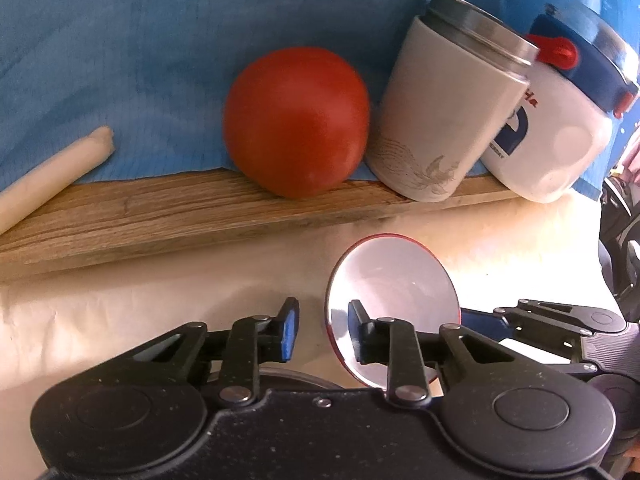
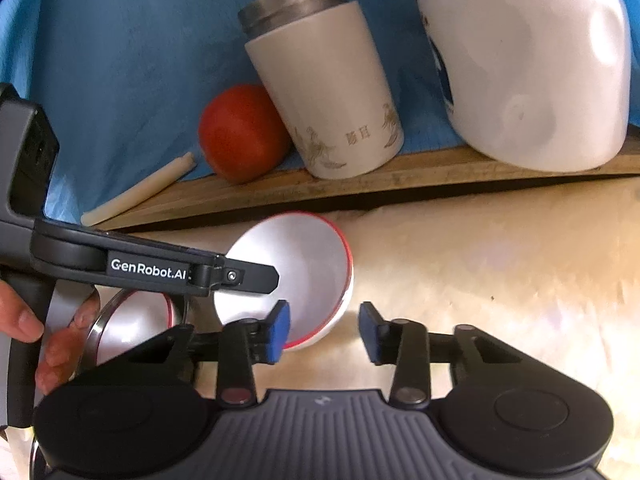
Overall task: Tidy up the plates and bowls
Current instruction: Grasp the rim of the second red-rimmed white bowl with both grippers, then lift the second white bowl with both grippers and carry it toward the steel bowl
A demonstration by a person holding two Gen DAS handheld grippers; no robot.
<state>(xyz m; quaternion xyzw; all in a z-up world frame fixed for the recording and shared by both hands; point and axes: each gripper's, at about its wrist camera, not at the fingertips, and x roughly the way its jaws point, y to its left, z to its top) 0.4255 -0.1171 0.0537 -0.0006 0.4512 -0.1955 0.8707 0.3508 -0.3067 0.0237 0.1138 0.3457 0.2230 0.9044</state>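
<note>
1. The left tool [image 1: 323,330] is held open, its jaws astride the rim of the tilted bowl [image 1: 394,280], not clamped.
2. The right tool [image 2: 324,330] is open and empty, just beside the bowl [image 2: 296,264] on the table [image 2: 500,272].
3. The bowl is judged light, stiff, slippery and breakable; the rim is best pinched.

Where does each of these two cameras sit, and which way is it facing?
Left wrist: on the left gripper, looking forward along its open fingers at the red-rimmed bowl, with the wooden ledge behind; the right gripper's linkage shows at right.
Right wrist: on the right gripper, facing the same bowl; the left gripper and the person's hand show at left.
Shared: bowl, tomato, cream tumbler, white jar.
</note>
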